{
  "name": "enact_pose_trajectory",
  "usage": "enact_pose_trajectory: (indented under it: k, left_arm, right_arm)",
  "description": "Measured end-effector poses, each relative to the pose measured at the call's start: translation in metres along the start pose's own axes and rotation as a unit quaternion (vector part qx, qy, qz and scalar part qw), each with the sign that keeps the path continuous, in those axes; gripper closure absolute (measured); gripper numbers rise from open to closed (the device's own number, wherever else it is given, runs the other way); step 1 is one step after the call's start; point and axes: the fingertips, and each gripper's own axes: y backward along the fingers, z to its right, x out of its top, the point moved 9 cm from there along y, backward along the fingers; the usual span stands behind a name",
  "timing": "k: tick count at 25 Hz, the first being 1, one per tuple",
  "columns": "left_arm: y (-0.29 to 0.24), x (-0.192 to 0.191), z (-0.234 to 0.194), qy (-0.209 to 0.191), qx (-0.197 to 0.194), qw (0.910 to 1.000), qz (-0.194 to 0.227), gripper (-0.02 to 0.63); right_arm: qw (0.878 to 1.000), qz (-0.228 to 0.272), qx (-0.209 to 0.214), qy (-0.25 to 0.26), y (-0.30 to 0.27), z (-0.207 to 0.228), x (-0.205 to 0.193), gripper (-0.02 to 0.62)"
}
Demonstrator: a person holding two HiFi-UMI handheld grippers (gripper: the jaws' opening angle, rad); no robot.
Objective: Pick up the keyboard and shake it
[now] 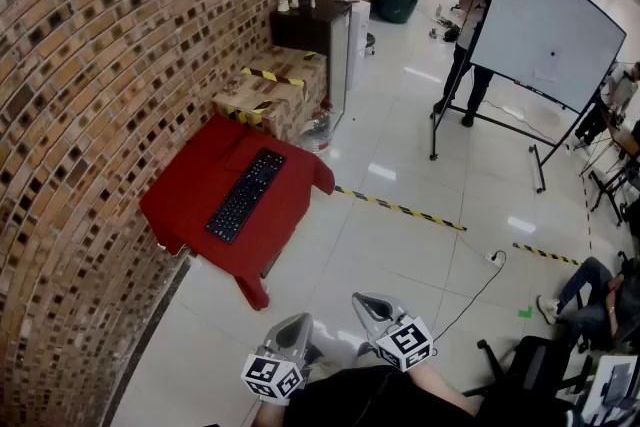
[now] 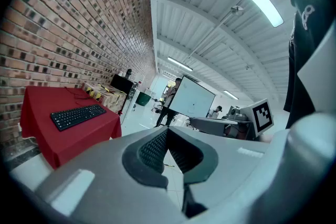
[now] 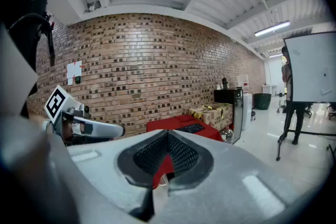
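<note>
A black keyboard (image 1: 245,194) lies lengthwise on a low table draped in red cloth (image 1: 190,205) against the brick wall. It also shows in the left gripper view as the keyboard (image 2: 77,115) and small in the right gripper view as the keyboard (image 3: 190,128). Both grippers hang close to the person's body at the bottom of the head view, well short of the table. The left gripper (image 1: 297,327) is shut with nothing in it, and the right gripper (image 1: 367,304) beside it is shut and empty too.
Cardboard boxes with hazard tape (image 1: 272,91) and a black cabinet (image 1: 312,37) stand beyond the table. A whiteboard on a stand (image 1: 545,30) with a person (image 1: 472,25) behind it is at the right. Striped floor tape (image 1: 400,209) crosses the white tiles.
</note>
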Motion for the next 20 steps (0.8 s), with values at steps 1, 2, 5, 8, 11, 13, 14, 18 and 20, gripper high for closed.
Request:
enact_pose_trajectory:
  k: [1, 2, 5, 8, 11, 13, 14, 18, 20]
  left_arm:
    - [0.001, 0.002, -0.006, 0.000, -0.001, 1.0000, 0.000, 0.591]
    - [0.001, 0.004, -0.012, 0.001, -0.001, 1.0000, 0.000, 0.591]
    - [-0.001, 0.008, -0.021, 0.003, -0.007, 1.0000, -0.003, 0.591]
    - [-0.009, 0.009, -0.020, -0.004, -0.019, 0.9998, -0.010, 0.591]
    - [-0.017, 0.011, -0.024, -0.008, -0.021, 0.9996, -0.016, 0.591]
    - [-0.024, 0.013, -0.027, -0.009, -0.018, 0.9996, -0.018, 0.591]
    - [-0.028, 0.015, -0.028, -0.010, -0.016, 0.9996, -0.020, 0.591]
    - [-0.048, 0.024, -0.029, -0.025, -0.013, 0.9991, -0.032, 0.591]
    - [-0.062, 0.030, -0.030, -0.035, -0.010, 0.9986, -0.038, 0.591]
  right_arm:
    - [1.000, -0.001, -0.001, -0.003, -0.005, -0.003, -0.004, 0.603]
    - [1.000, -0.002, -0.003, -0.006, -0.009, -0.005, -0.007, 0.603]
    - [1.000, -0.004, -0.006, -0.006, -0.015, -0.006, -0.008, 0.603]
    - [1.000, -0.007, -0.013, -0.006, -0.015, 0.002, -0.004, 0.603]
    - [1.000, -0.007, -0.015, -0.014, -0.021, 0.011, -0.004, 0.603]
    - [1.000, -0.006, -0.012, -0.019, -0.027, 0.017, -0.005, 0.603]
    - [1.000, -0.006, -0.010, -0.020, -0.031, 0.021, -0.005, 0.603]
    - [1.000, -0.001, -0.001, -0.017, -0.048, 0.042, 0.000, 0.603]
    - [1.000, 0.009, 0.005, -0.019, -0.057, 0.058, 0.004, 0.603]
